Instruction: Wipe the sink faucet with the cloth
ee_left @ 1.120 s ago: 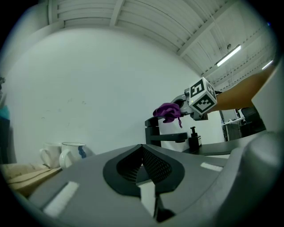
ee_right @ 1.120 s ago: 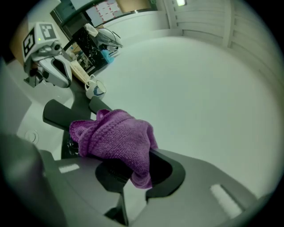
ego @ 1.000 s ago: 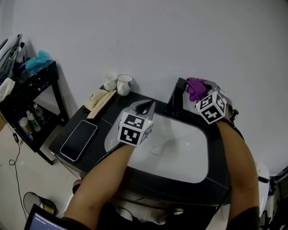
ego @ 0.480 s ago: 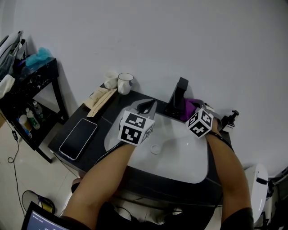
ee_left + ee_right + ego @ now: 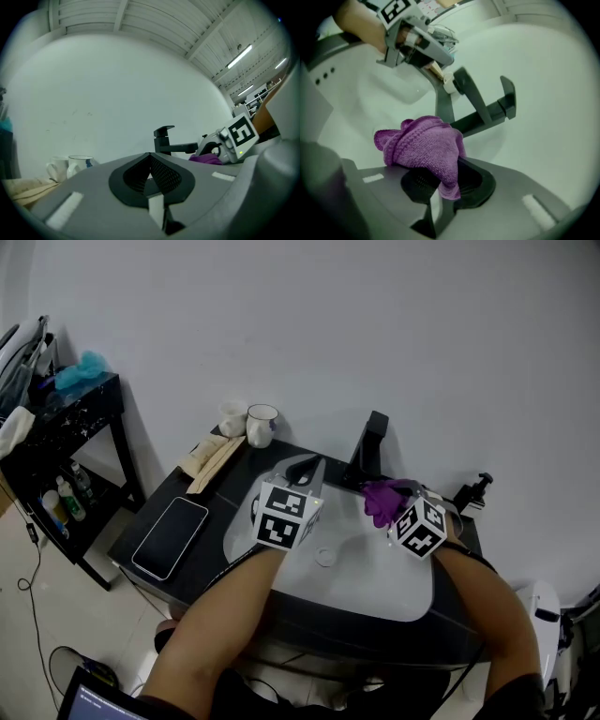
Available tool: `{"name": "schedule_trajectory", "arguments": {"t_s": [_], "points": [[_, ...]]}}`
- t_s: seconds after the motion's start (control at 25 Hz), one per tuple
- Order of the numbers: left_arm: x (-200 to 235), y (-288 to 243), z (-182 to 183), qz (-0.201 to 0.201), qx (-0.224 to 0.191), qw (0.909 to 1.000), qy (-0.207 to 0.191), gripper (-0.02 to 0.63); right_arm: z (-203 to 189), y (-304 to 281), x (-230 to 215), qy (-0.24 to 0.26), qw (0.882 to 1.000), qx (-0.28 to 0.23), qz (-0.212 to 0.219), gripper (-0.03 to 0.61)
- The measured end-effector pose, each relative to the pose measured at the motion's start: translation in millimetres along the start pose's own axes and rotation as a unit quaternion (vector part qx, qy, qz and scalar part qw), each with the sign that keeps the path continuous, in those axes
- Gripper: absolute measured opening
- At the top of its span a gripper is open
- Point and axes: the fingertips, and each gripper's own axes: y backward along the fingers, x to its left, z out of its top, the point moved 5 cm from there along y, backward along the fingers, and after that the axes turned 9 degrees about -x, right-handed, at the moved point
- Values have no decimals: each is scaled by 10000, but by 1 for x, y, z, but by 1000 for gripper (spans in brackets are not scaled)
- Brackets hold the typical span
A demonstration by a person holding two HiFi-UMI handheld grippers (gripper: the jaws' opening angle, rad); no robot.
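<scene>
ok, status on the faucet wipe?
Right hand-held gripper shut on purple cloth, beside faucet spout; contact unclear. Left hand-held gripper shut, empty, over sink. Nothing in the way.

no word, brand or number can be read. the only signs are black-and-white square codes on the cubes of the left gripper (image 5: 307, 466) and, at its 3 o'clock, the right gripper (image 5: 382, 501).

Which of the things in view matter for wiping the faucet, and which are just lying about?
For the job:
purple cloth, clamped in the right gripper
black faucet
white sink below it

Lying about:
phone on the counter
two mugs by the wall
pale flat items beside them
side shelf
left gripper, shut and empty
</scene>
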Motion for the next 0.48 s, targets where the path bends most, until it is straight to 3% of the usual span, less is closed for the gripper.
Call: {"name": "schedule_trajectory", "arguments": {"t_s": [0.08, 0.16, 0.32, 0.48], "points": [[5, 2, 4, 136, -100, 9999, -33, 18, 16, 17, 9, -652, 9969, -448, -20, 67], [12, 4, 9, 276, -194, 9994, -31, 18, 32, 29, 17, -1543, 9836, -929, -139, 67], [37, 16, 23, 744, -489, 9960, 81, 17, 52, 25, 38, -3381, 9289, -1496, -202, 67], [59, 27, 25, 1157, -577, 9910, 346, 18, 75, 7, 51, -4420, 8773, -1835, -362, 67]]}}
